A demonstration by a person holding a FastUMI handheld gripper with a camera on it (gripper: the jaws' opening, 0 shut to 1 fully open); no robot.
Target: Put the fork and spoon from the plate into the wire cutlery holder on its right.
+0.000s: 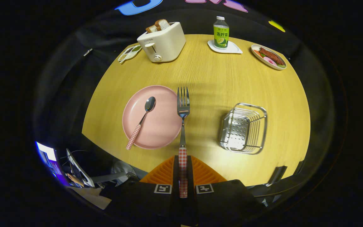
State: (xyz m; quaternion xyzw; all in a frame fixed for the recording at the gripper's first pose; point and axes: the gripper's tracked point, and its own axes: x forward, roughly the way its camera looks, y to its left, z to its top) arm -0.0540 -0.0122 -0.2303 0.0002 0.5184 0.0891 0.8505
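My gripper [183, 171] is shut on the checked handle of the fork [183, 107], which points straight ahead, tines up, held above the table beside the plate's right rim. The pink plate [162, 132] lies ahead and to the left of the fingers. On it rests the spoon [142, 121], bowl toward the far side, its checked handle sticking out over the plate's near-left rim. The wire cutlery holder [244, 127] stands on the table to the right of the plate and the fork, with nothing inside it.
On the round wooden table [216, 78], a white toaster [162, 42] with bread stands at the far left, a small dish [129, 53] beside it. A bottle [221, 32] on a white coaster and a plate of food [268, 56] sit at the far right.
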